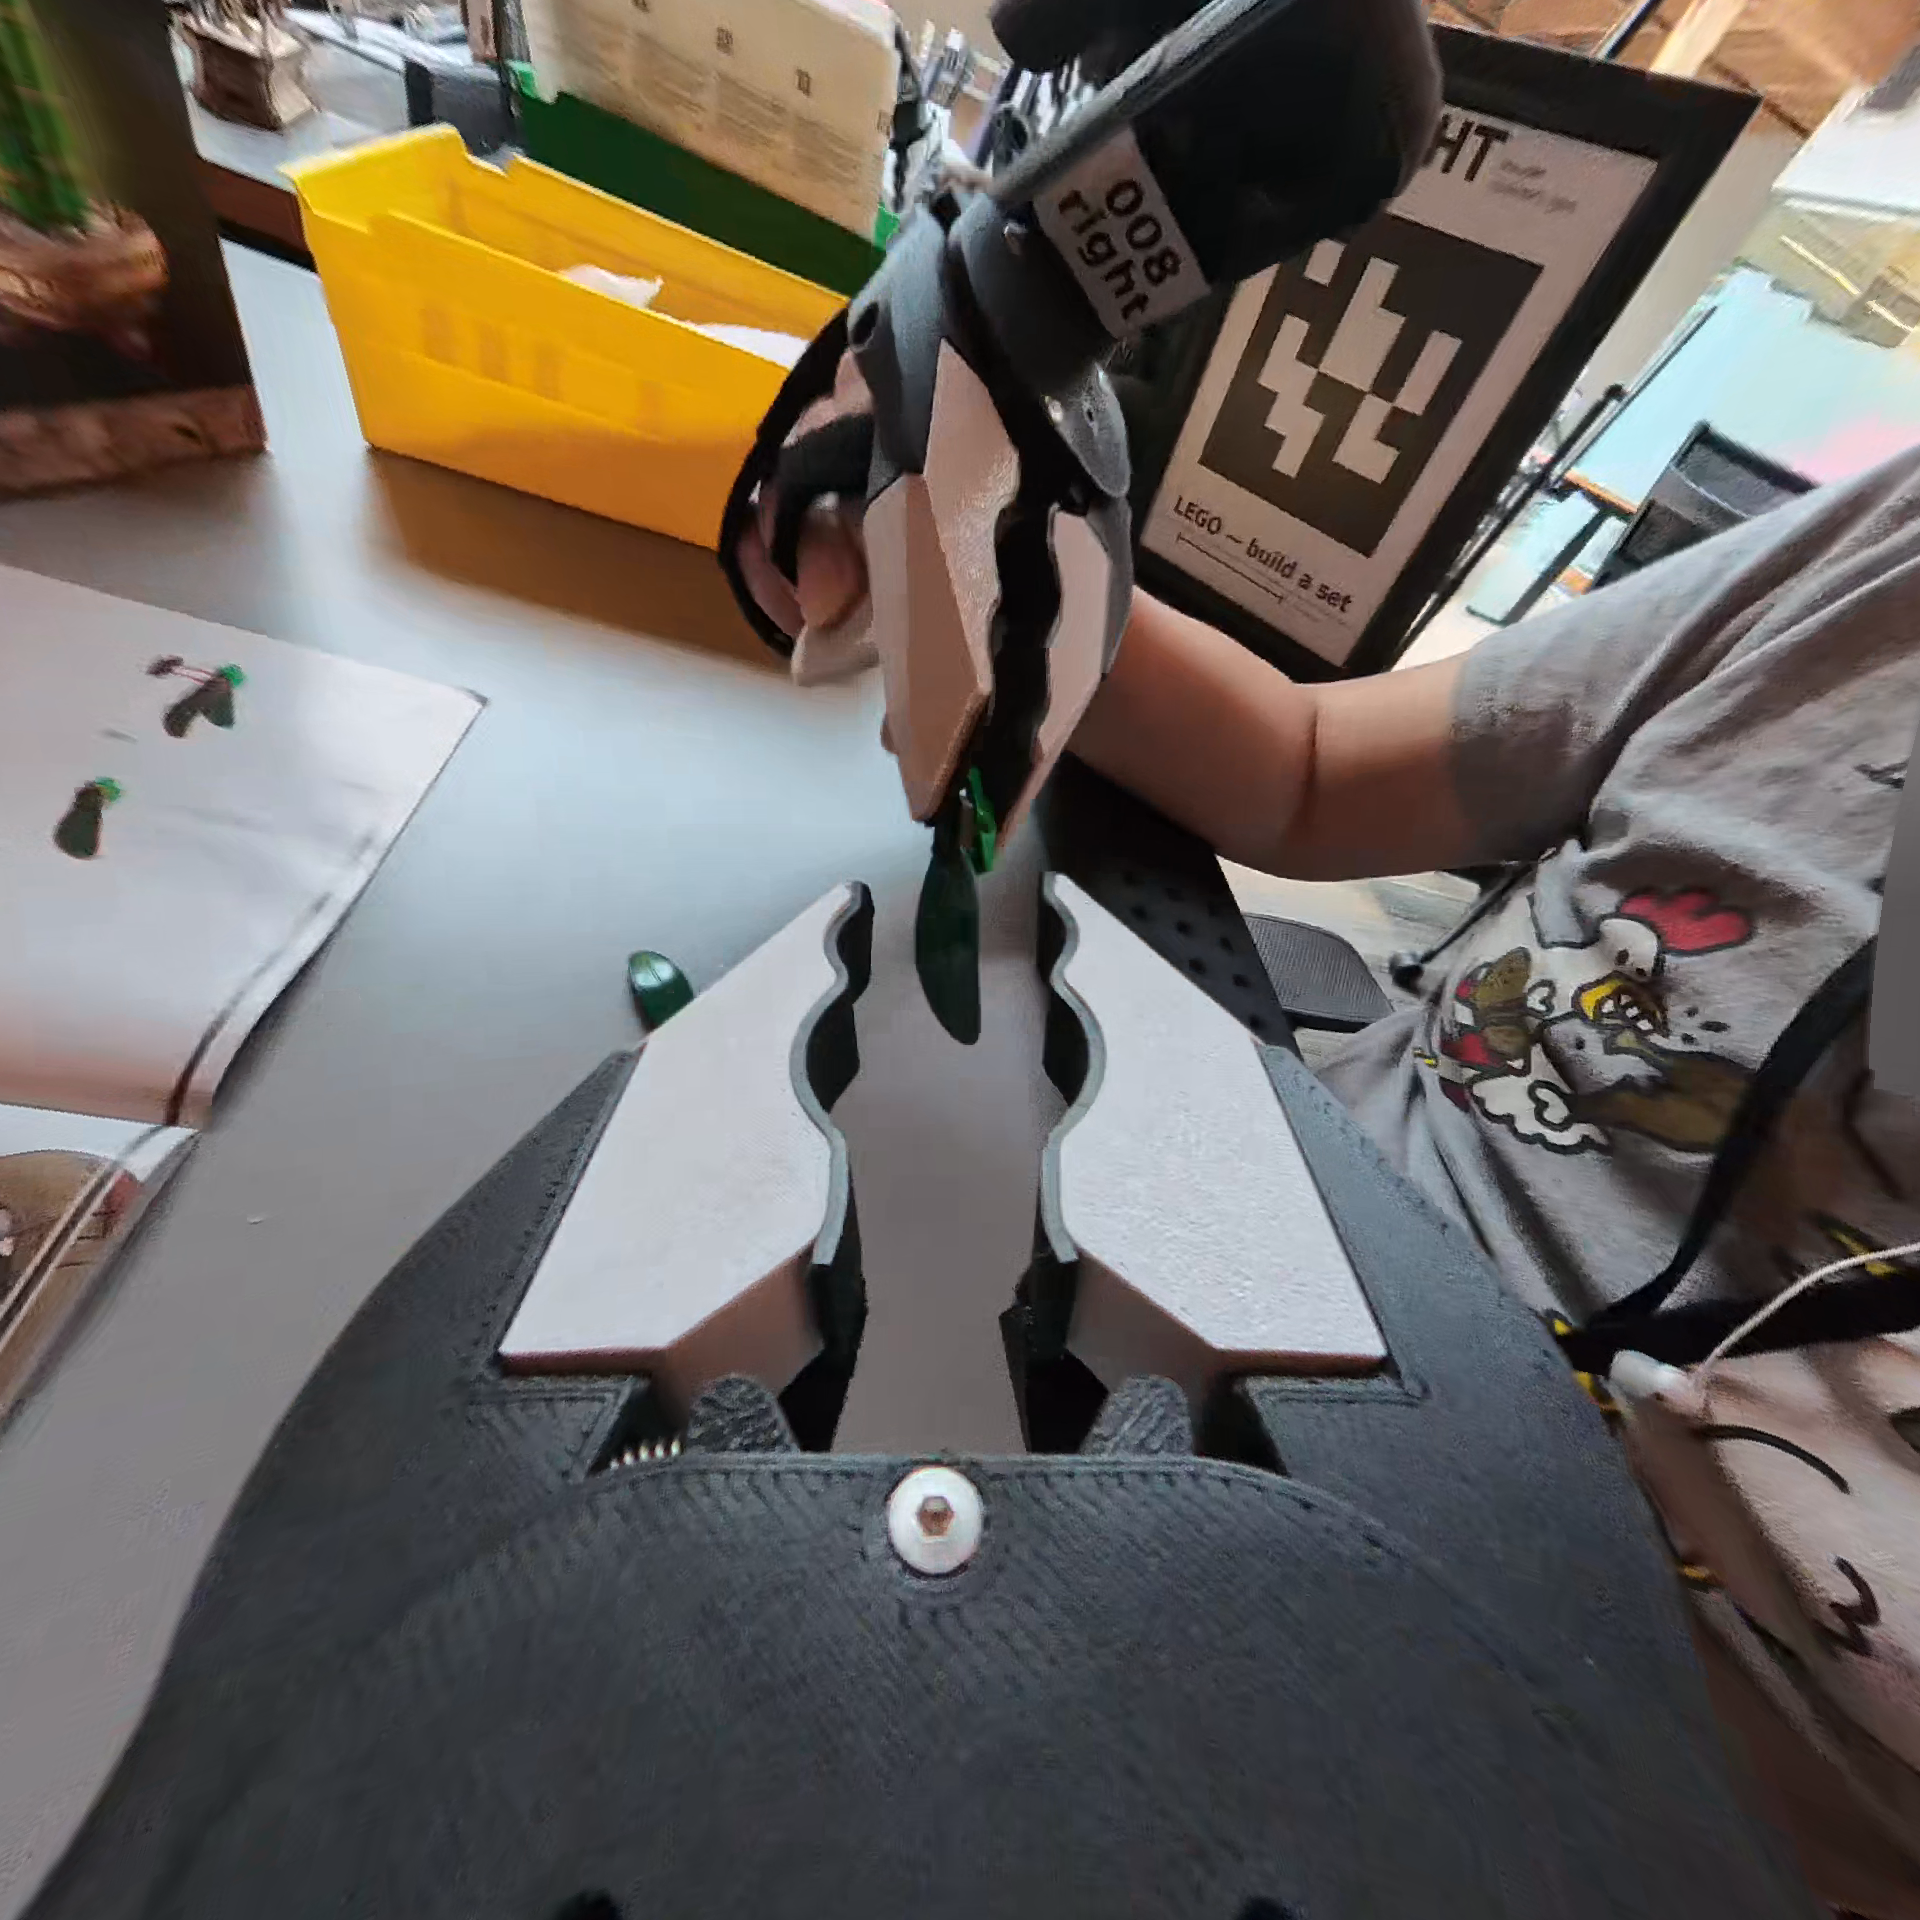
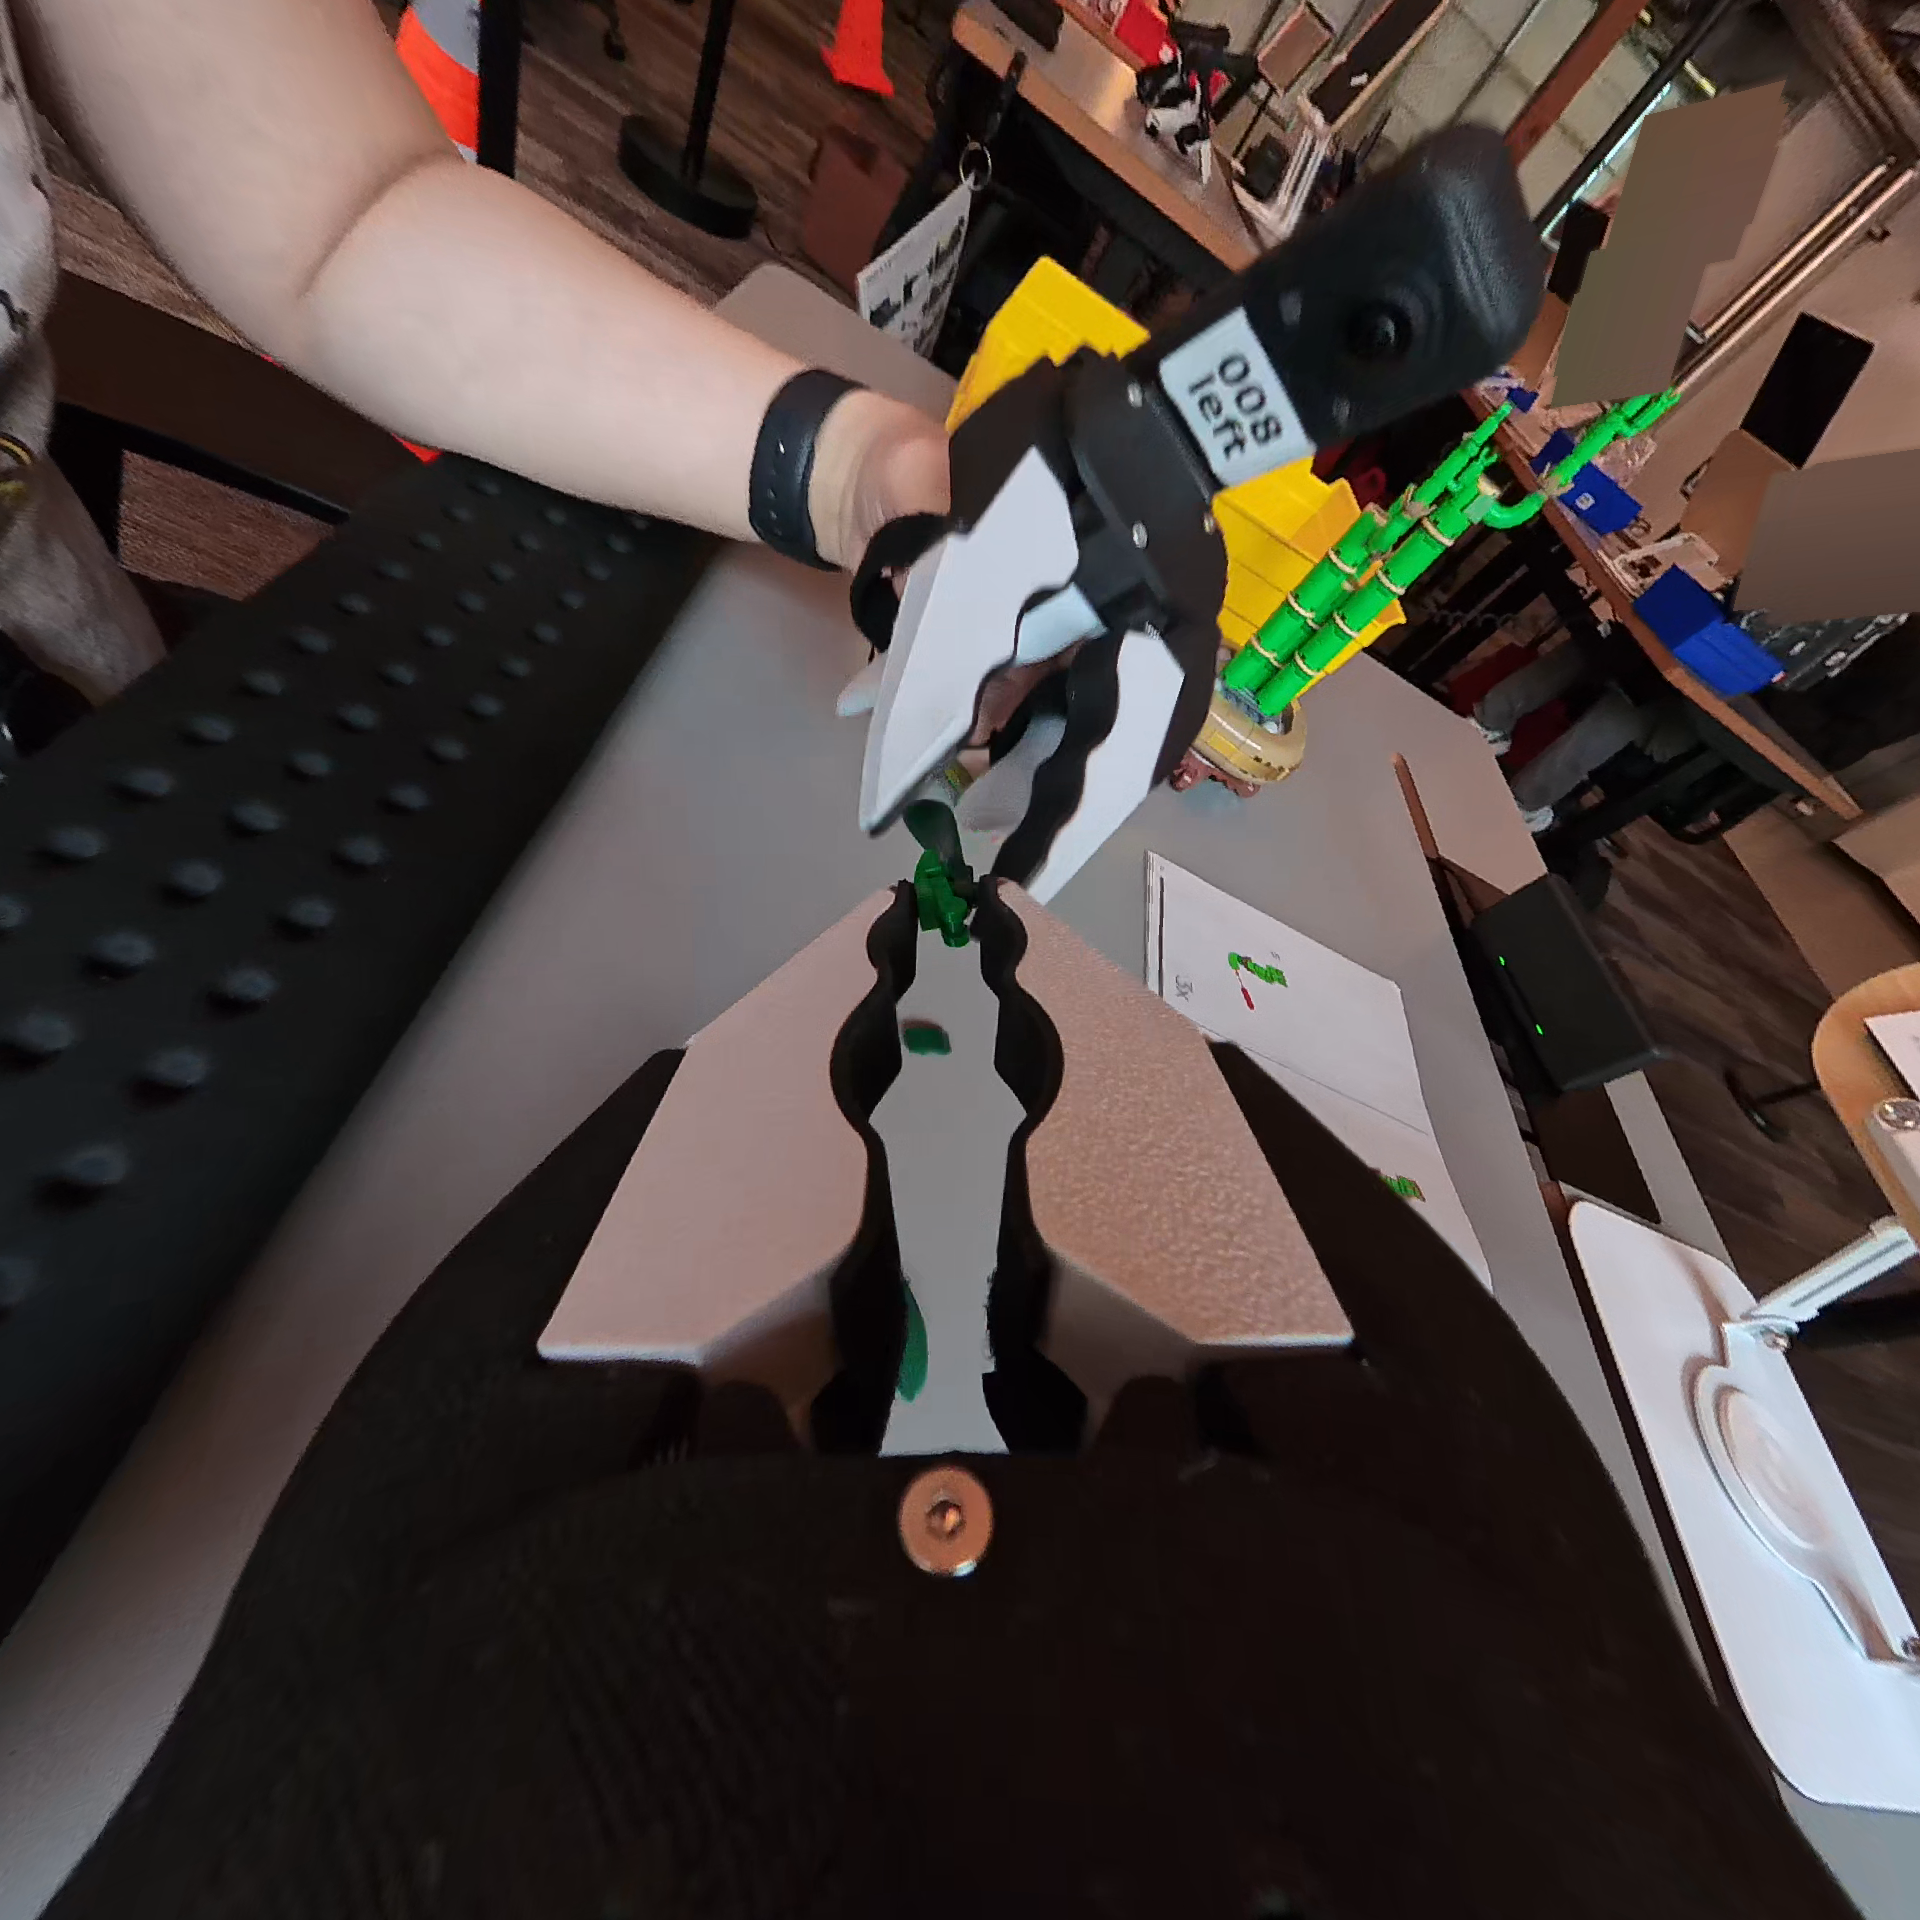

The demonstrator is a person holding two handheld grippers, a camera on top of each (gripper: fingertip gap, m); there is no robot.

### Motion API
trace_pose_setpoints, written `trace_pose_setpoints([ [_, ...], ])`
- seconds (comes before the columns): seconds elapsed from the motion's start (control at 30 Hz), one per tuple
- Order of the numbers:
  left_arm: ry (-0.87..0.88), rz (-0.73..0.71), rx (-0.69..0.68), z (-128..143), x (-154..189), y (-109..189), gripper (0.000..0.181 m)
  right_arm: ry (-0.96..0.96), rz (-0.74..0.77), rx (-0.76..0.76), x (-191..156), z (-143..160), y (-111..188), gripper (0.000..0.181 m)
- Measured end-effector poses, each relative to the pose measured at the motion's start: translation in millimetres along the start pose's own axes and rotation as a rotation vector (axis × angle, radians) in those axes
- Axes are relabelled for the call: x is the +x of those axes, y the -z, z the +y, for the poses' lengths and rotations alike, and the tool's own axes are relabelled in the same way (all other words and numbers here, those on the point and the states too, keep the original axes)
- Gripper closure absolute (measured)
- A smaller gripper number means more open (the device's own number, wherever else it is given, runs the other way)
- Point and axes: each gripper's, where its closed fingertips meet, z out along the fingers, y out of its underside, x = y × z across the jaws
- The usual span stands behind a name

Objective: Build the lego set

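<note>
The right gripper (image 2: pixel 943 902) pinches a small green leaf piece (image 1: pixel 951 940); the left gripper (image 1: pixel 954 906) gapes empty beside it. A weak tip-hold risks dropping it.

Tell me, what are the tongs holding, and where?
The right tongs pinch a small bright green Lego piece at their tips, with a dark green leaf hanging from it. The left tongs are open, holding nothing.
</note>
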Motion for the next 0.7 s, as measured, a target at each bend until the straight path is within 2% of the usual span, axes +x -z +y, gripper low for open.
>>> trace_pose_setpoints([
  [0.07,0.005,0.02,-0.051,10,1,-5,0.153,0.003,-0.002,0.006,0,-1,1,0.171],
  [0.13,-0.002,0.033,-0.075,14,3,-9,0.17,0.001,-0.012,0.006,-2,-1,2,0.171],
  [0.27,-0.042,-0.021,-0.065,12,-3,-11,0.173,-0.036,-0.006,0.017,2,2,4,0.171],
  [0.43,-0.15,-0.195,-0.096,11,-20,-10,0.178,-0.08,0.013,0.012,9,9,4,0.171],
  [0.6,-0.24,-0.361,-0.049,-2,-36,-6,0.181,-0.15,0.096,0.004,26,15,6,0.169],
  [0.7,-0.341,-0.491,-0.027,-11,-46,1,0.181,-0.232,0.121,0.039,35,14,5,0.162],
])
